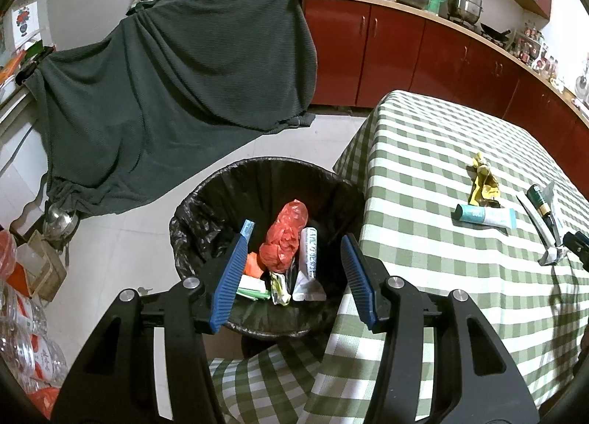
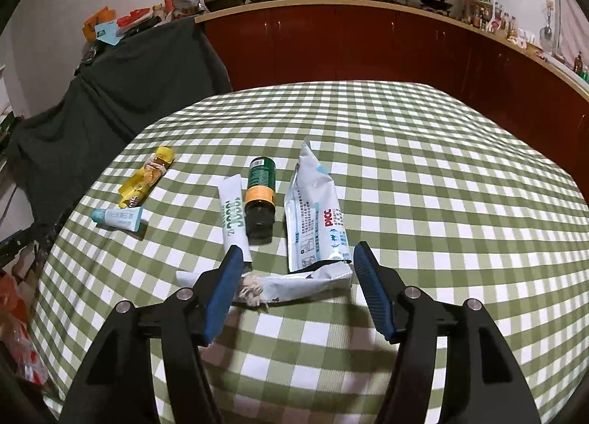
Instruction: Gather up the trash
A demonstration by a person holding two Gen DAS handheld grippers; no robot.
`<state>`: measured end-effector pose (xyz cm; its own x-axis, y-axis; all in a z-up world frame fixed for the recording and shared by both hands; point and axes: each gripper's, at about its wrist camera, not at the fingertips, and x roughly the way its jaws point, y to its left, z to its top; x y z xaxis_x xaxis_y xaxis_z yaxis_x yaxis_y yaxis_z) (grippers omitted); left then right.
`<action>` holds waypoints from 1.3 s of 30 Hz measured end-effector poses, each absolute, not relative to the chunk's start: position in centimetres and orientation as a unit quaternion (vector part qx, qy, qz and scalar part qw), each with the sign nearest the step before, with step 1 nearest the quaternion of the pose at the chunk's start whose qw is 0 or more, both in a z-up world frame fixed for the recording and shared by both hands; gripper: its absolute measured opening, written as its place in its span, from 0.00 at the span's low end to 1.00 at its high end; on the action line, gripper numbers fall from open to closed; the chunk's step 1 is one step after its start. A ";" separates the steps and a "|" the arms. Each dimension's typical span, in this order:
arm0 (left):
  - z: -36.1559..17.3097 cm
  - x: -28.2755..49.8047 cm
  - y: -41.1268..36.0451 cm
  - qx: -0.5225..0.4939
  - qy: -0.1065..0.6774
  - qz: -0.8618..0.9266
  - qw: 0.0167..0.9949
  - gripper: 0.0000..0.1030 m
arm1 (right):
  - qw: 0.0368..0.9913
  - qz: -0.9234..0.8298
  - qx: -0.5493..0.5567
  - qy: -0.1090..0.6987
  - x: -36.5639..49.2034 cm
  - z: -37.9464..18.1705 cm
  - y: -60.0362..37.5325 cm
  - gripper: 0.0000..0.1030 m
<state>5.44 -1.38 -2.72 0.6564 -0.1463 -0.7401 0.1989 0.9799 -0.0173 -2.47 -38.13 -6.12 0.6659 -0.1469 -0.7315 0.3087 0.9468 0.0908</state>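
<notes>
– Where is the trash?

– Some lies in the round black-lined bin (image 1: 265, 181). The left gripper (image 1: 291, 276) hangs over it, fingers apart, empty.

– And the right gripper (image 2: 294, 291)?

– Fingers apart too, empty, over a crumpled white wrapper (image 2: 294, 286) on the green-checked counter (image 2: 441, 184), maybe touching it.

A bench (image 2: 423, 166) covered in green-and-white checked cloth holds a yellow wrapper (image 2: 147, 175), small teal tube (image 2: 119, 218), white tube (image 2: 233, 218), dark bottle (image 2: 260, 199) and two white pouches (image 2: 316, 210).
</notes>
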 end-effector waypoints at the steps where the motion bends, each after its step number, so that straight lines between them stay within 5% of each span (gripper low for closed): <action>1: -2.7 5.5 -1.4 0.032 0.404 -0.095 0.909 0.50 | 0.905 -0.122 0.107 0.394 -2.3 -6.4 -38.2 0.60; 39: -3.0 5.6 -0.2 0.030 0.405 -0.086 0.910 0.50 | 0.894 0.059 0.013 0.443 -2.4 -6.4 -29.2 0.57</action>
<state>5.56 -0.23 -2.97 0.6578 -0.1326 -0.7414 0.1808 0.9834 -0.0155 -2.42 -29.22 -6.42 0.6000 0.1163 -0.7915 -0.0931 0.9928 0.0754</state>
